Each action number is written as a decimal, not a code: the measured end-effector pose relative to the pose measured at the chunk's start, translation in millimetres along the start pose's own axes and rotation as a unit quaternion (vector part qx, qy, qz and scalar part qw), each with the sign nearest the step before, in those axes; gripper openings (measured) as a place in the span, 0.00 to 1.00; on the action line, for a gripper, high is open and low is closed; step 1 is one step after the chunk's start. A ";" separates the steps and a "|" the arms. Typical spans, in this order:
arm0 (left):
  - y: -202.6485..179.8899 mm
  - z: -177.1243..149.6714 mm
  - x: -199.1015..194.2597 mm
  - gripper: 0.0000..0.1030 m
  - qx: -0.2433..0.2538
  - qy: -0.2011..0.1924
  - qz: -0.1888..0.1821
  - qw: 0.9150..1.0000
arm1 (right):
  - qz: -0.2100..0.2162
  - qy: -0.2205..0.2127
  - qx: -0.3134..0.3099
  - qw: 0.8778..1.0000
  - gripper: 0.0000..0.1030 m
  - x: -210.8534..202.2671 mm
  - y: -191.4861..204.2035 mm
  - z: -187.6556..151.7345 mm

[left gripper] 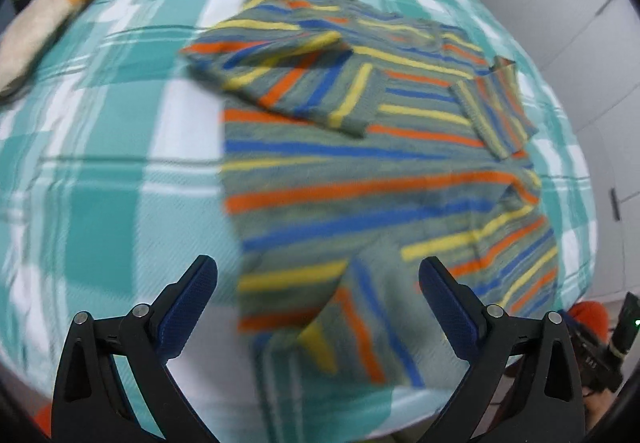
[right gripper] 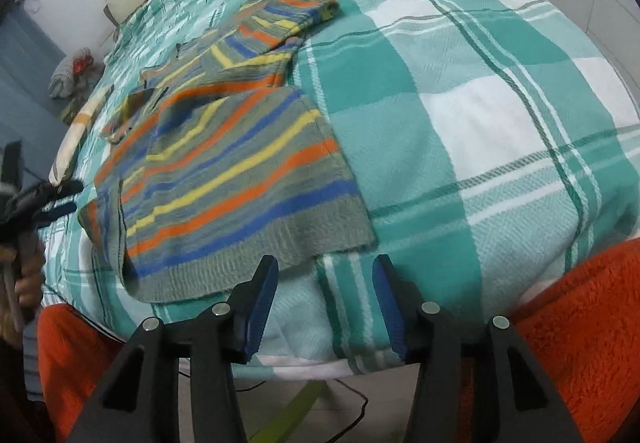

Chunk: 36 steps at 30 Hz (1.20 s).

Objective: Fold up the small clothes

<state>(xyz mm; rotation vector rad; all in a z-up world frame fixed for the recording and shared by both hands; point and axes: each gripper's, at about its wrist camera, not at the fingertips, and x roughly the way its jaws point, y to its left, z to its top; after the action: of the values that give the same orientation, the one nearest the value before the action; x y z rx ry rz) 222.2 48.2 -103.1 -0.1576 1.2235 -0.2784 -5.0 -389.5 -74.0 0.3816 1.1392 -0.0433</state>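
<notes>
The left wrist view is smeared throughout, so the sweater [left gripper: 360,163] ahead of the left gripper [left gripper: 318,295] shows its stripes but no knit. Far left of the right gripper [right gripper: 325,297], a bundle [right gripper: 72,71] by the wall is too small to name. A cream cloth [left gripper: 52,23] runs off the frame's left edge.

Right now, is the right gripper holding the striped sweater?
No. The right gripper is open over bare checked bedspread, with the striped sweater lying beside it.

We can read no text, label, brand, number or sign anywhere in either wrist view; nothing printed or written shows clearly enough for us to make out.
</notes>
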 end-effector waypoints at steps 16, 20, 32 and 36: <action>-36.7 -140.8 -104.0 0.93 0.310 0.094 -0.055 0.945 | 0.006 -0.019 0.043 0.999 0.50 -22.7 -35.4 21.9; -24.8 -75.6 -106.7 0.93 0.158 -0.013 -0.054 0.986 | -0.002 -0.022 0.060 0.998 0.50 -23.6 -47.7 42.8; -71.8 -80.0 -46.6 0.89 0.298 0.195 -0.238 0.904 | 0.022 -0.029 0.061 0.997 0.54 -26.1 -20.2 14.7; -71.2 -172.7 -99.6 0.88 0.438 0.264 -0.179 0.840 | 0.005 -0.023 0.036 0.999 0.54 -24.7 -20.8 7.0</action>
<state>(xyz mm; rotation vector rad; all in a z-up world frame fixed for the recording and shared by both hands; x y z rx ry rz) 19.5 14.7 -51.9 0.5316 1.4850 -1.2474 -14.1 -415.0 -55.2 0.4491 1.0932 -0.0845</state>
